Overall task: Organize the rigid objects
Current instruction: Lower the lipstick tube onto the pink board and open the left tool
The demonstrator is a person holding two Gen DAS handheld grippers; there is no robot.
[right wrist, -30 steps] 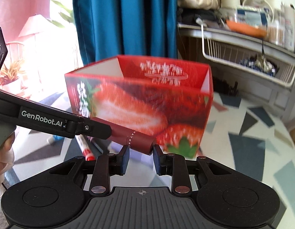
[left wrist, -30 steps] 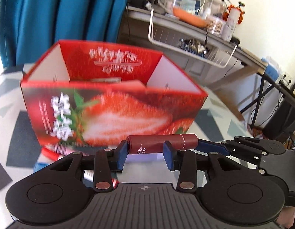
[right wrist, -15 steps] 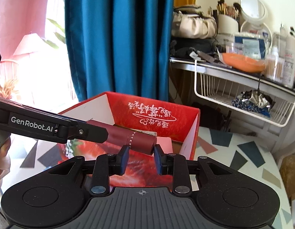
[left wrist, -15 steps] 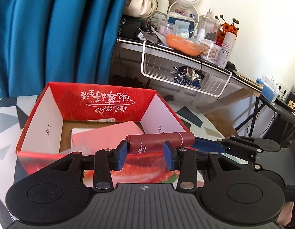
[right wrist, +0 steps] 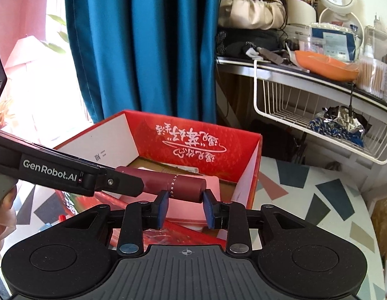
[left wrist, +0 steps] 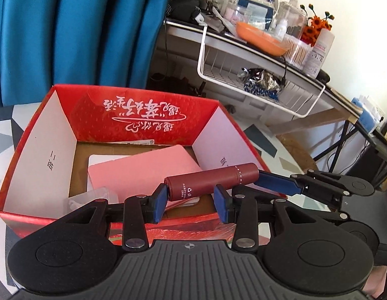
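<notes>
A dark red tube (left wrist: 208, 182) hangs level above the near side of the open red strawberry box (left wrist: 143, 115), held at both ends. My left gripper (left wrist: 191, 202) is shut on the tube's plain end. My right gripper (right wrist: 186, 208) is shut on the lettered cap end of the tube (right wrist: 183, 187), with its blue pads against both sides. In the left wrist view the right gripper's blue finger (left wrist: 278, 186) reaches in from the right. In the right wrist view the left gripper's black finger (right wrist: 113, 181) covers the tube's far end. A pink flat item (left wrist: 143, 170) lies in the box below.
The box (right wrist: 193, 140) stands on a terrazzo-patterned table (right wrist: 318, 200). A small clear plastic piece (left wrist: 93, 197) lies in its near left corner. Behind are a blue curtain (left wrist: 81, 25) and a cluttered shelf with a white wire basket (right wrist: 318, 125). A hand (right wrist: 1, 212) shows at left.
Both grippers carried the tube up and forward together. It was in front of the box's strawberry face and now hangs over the open top, with the inside of the box in view.
</notes>
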